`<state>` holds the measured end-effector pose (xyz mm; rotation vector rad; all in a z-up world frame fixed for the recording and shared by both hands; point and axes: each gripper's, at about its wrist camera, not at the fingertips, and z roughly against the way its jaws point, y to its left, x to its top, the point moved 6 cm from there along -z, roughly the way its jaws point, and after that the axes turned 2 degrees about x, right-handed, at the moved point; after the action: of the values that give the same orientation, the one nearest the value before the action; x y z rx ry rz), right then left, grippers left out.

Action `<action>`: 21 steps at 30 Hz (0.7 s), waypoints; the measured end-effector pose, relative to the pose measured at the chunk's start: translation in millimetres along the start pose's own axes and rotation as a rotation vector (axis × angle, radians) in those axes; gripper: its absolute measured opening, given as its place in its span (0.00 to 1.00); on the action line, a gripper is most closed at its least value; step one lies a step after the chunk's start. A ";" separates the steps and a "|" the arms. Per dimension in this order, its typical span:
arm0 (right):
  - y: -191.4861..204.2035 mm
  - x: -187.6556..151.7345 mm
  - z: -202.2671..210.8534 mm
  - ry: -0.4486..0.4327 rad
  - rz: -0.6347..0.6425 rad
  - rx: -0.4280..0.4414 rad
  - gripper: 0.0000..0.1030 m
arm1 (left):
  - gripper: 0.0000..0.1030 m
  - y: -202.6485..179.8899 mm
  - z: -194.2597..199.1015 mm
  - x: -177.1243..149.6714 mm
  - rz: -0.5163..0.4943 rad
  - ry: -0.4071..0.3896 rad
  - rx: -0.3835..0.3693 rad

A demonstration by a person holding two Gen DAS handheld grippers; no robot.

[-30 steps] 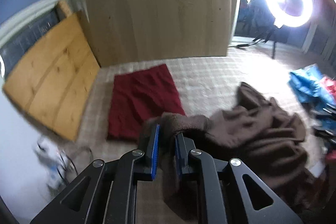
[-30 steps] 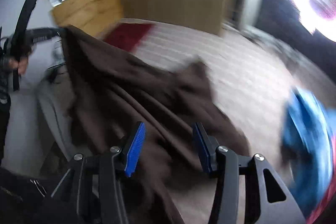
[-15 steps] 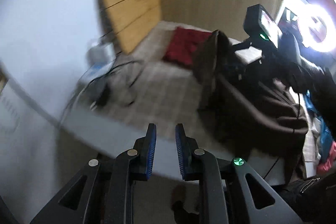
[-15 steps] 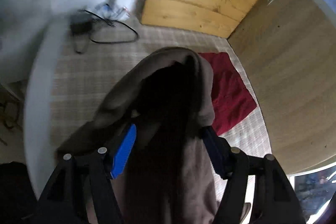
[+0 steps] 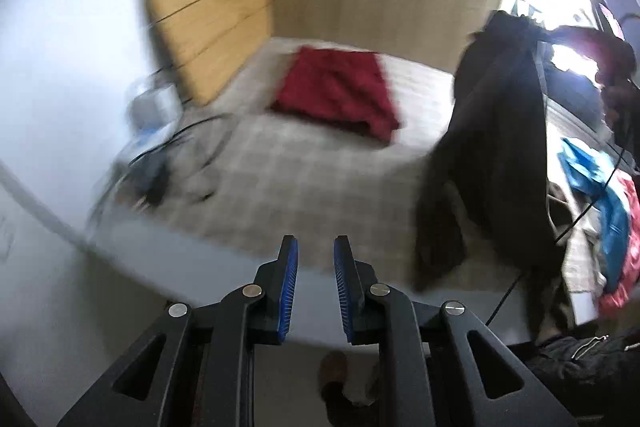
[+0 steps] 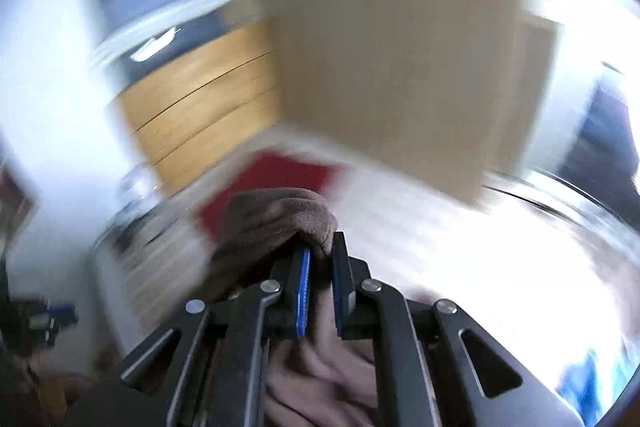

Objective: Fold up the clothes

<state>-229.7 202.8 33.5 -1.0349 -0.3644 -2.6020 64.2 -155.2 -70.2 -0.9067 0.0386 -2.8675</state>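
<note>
- The left gripper (image 5: pixel 314 259) has a black angular frame with triangular cut-outs, round silver screws at the joints, and ribbed blue pads (image 5: pixel 289 291) inside its fingers.
- The right gripper (image 6: pixel 322 259) is the same build: black linkage, silver screws, blue pads (image 6: pixel 304 291).

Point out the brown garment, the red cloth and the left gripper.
brown garment (image 6: pixel 280 215): right wrist view, bunched top fold.
red cloth (image 5: pixel 336 87): left wrist view, its middle.
left gripper (image 5: pixel 314 267): left wrist view, gap between fingertips.
</note>
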 end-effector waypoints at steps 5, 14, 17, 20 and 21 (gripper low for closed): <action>-181.9 -124.7 60.0 0.296 -0.192 -0.538 0.13 | 0.23 -83.8 -33.9 24.3 -0.155 0.025 -0.173; -182.0 -184.1 99.4 0.259 -0.239 -0.198 0.69 | 0.47 -246.6 -112.0 20.3 -0.393 0.187 -0.426; -177.9 -159.8 75.1 0.214 -0.064 -0.158 0.71 | 0.48 -287.6 -145.8 15.2 -0.414 0.253 -0.473; -187.5 -169.9 28.6 0.345 0.050 -0.140 0.71 | 0.34 -313.3 -169.9 8.2 -0.356 0.314 -0.517; -191.1 -177.1 15.6 0.382 0.076 -0.153 0.71 | 0.03 -317.8 -173.8 7.4 -0.320 0.330 -0.542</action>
<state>-170.9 418.2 -101.8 -0.5592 -0.0332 -2.7103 -79.5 155.9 -187.8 -0.5233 0.8047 -3.3443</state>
